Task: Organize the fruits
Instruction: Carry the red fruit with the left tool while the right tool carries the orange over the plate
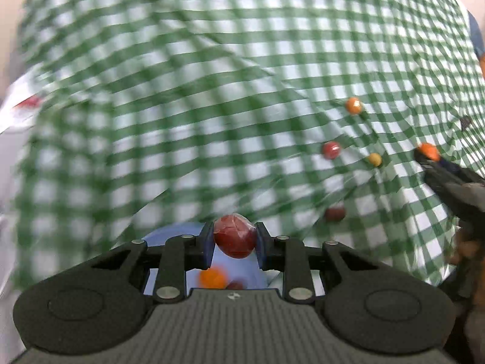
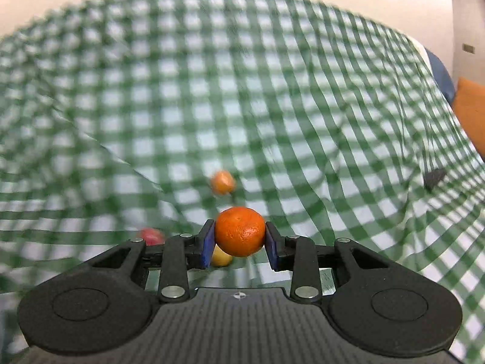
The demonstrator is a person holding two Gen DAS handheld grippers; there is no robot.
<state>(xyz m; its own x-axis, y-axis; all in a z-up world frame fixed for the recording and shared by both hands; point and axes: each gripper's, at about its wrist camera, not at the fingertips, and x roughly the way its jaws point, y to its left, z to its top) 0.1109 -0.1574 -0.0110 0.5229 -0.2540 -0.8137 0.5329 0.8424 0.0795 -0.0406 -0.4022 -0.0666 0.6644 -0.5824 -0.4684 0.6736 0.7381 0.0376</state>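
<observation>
Gripping a dark red fruit (image 1: 235, 236) above a blue plate (image 1: 169, 236), the left tool (image 1: 235, 239) is clamped tight. Right tool (image 2: 240, 236) clamps an orange (image 2: 240, 231) over the green checked desk cloth (image 2: 242, 106), with 3 loose fruits near.
</observation>
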